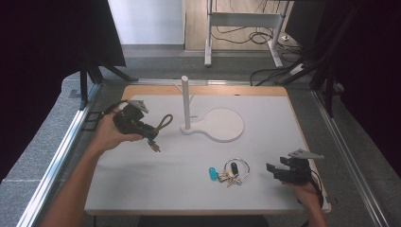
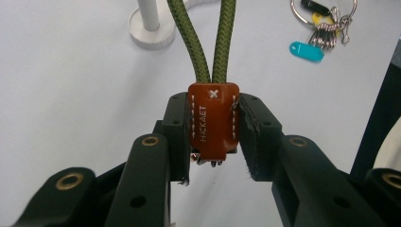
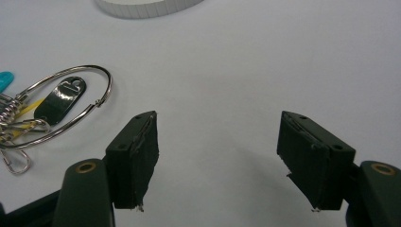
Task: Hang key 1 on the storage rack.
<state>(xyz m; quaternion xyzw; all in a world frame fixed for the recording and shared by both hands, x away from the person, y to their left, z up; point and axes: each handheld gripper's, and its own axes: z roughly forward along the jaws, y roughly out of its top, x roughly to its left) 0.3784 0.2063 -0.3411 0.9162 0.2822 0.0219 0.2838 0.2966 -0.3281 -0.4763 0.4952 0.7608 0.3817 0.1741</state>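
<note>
My left gripper [image 1: 149, 133] is raised over the left of the white table and is shut on a keychain. In the left gripper view both jaws of the left gripper [image 2: 213, 137] press the keychain's brown leather tag [image 2: 213, 118]. Its green rope loop [image 2: 208, 38] reaches forward from the tag, and it also shows as the rope loop [image 1: 165, 120] in the high view. A white stand has an upright post [image 1: 186, 101] and a flat round base [image 1: 222, 125]. My right gripper [image 1: 276, 167] rests open at the front right; nothing is between the jaws of the right gripper [image 3: 217, 156].
A key ring [image 1: 231, 172] with several keys and a blue tag [image 1: 213, 174] lies on the table at the front middle, just left of my right gripper; the key ring [image 3: 66, 101] also appears in the right gripper view. The table's wooden edge [image 1: 302, 137] runs along the right.
</note>
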